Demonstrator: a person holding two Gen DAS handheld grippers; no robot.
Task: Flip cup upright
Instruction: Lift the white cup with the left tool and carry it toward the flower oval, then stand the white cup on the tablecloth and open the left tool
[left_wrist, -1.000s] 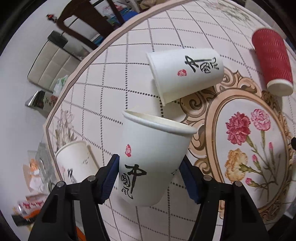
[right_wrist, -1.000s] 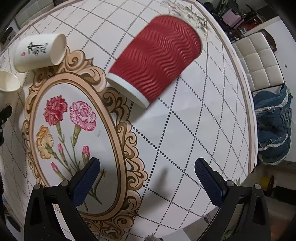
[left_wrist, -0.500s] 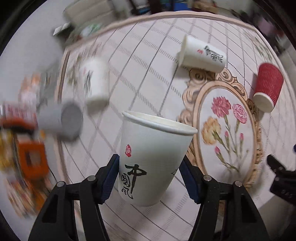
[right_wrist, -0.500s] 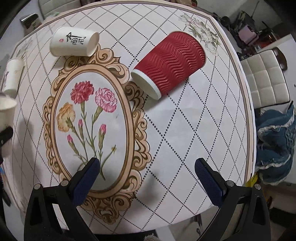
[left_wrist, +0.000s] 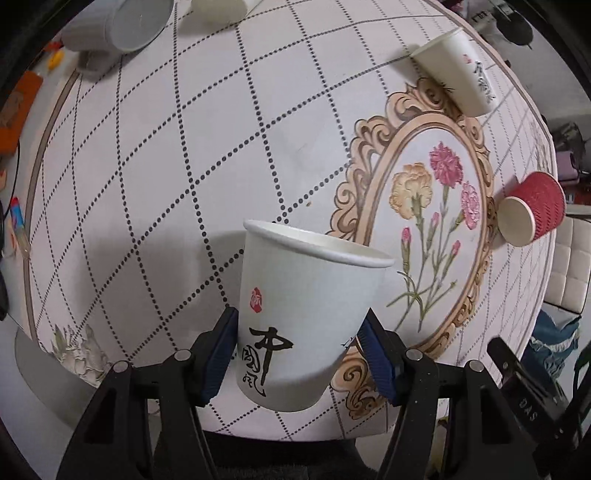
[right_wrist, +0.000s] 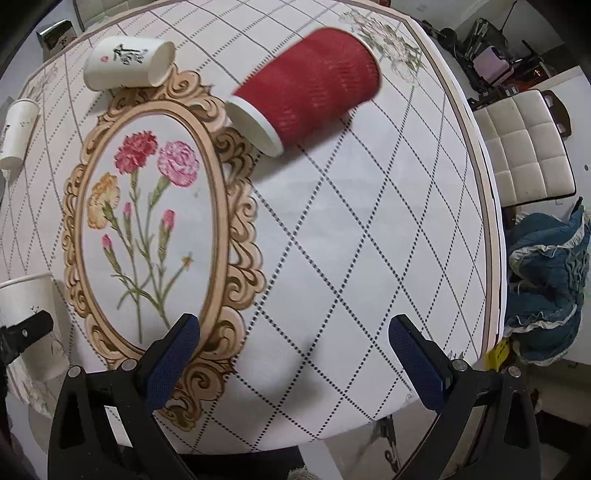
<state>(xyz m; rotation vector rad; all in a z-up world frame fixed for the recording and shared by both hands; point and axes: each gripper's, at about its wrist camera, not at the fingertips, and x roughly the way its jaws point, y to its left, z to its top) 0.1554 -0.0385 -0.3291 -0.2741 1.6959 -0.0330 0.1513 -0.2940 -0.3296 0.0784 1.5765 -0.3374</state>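
1. Flowered tablecloth is covering the round table.
2. Left gripper is clamping a white paper cup, mouth up, near the table's edge.
3. Right gripper is hanging with jaws wide apart, nothing between them.
4. Red cup is lying sideways ahead.

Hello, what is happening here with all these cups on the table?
The left gripper holds a white paper cup with its mouth up, above the table. The right gripper is open and empty. A red ribbed cup and another white cup lie on their sides.
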